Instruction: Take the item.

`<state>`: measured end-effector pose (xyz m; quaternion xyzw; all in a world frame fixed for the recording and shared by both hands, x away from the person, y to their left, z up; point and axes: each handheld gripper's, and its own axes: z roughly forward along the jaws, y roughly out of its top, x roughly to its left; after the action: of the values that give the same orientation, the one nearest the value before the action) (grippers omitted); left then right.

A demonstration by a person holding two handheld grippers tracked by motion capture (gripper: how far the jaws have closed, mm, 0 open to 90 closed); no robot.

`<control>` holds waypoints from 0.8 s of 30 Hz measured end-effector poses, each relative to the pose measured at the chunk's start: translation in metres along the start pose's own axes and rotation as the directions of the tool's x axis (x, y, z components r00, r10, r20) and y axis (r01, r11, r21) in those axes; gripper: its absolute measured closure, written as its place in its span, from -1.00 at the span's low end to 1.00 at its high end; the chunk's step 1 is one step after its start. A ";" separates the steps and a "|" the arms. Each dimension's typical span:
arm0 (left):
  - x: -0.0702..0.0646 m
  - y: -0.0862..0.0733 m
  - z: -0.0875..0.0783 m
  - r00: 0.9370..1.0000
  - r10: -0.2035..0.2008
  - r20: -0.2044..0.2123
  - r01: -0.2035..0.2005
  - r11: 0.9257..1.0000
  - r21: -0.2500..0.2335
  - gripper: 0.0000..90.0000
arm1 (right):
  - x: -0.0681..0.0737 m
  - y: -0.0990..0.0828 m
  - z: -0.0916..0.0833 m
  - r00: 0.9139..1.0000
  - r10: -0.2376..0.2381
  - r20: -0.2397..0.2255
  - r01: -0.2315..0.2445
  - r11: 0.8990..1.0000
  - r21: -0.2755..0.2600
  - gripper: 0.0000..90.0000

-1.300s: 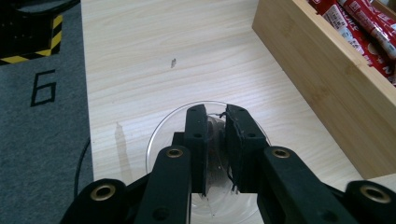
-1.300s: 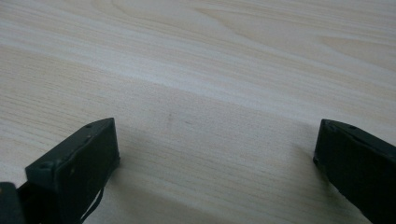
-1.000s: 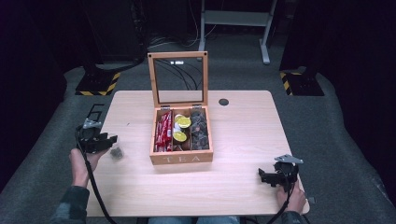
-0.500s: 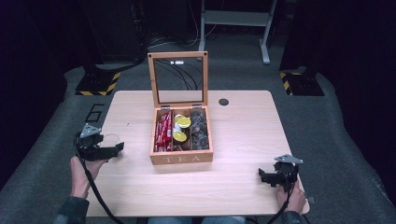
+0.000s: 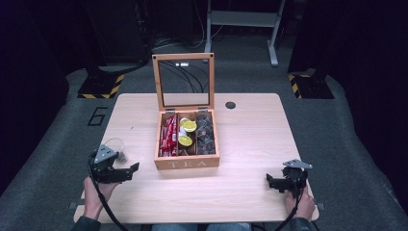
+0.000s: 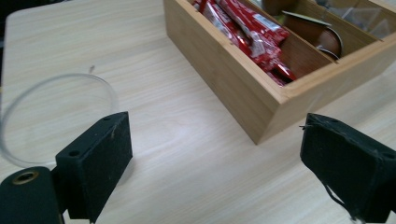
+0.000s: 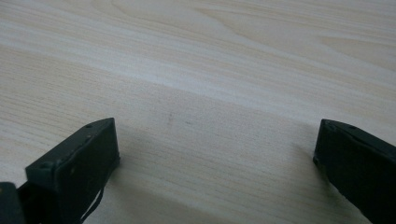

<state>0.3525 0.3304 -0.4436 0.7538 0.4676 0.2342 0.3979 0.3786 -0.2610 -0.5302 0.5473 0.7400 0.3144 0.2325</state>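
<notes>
Now the left gripper (image 6: 212, 163) has just been opening its fingers; they stand wide with nothing between, beside the clear cup (image 6: 56, 116) on the bench (image 5: 250, 144). The right gripper (image 7: 215, 163) is also wide open and empty, well apart from the tea box (image 5: 187, 161).

Left gripper (image 5: 126, 169) hides part of clear cup (image 5: 115, 147).

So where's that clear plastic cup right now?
The clear cup stands on the table's left side, just behind the left gripper and left of the wooden tea box.
</notes>
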 end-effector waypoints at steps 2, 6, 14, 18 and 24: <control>-0.002 -0.003 0.002 1.000 0.006 0.004 -0.006 1.000 0.003 -0.82 | 0.000 0.000 0.000 1.000 0.000 0.000 0.000 1.000 0.000 -1.00; -0.014 -0.022 0.012 1.000 0.015 0.027 -0.016 1.000 0.013 -0.83 | 0.000 0.000 0.000 1.000 0.001 0.000 -0.001 1.000 0.000 -1.00; -0.024 -0.054 0.040 0.998 0.036 0.053 -0.041 0.994 0.100 -0.83 | 0.000 0.000 0.000 1.000 0.001 0.000 -0.001 1.000 0.000 -1.00; -0.025 -0.061 0.051 0.998 0.046 0.041 -0.052 0.989 0.135 -0.86 | 0.000 0.000 0.000 1.000 0.001 0.000 -0.001 1.000 0.000 -1.00; -0.025 -0.064 0.062 0.999 0.043 0.013 -0.044 0.987 0.152 -0.93 | 0.000 0.000 0.000 1.000 0.001 -0.001 -0.001 1.000 0.000 -1.00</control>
<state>0.3528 0.3007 -0.5308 0.7931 0.4657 0.2029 0.3360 0.3786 -0.2610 -0.5301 0.5474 0.7400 0.3145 0.2321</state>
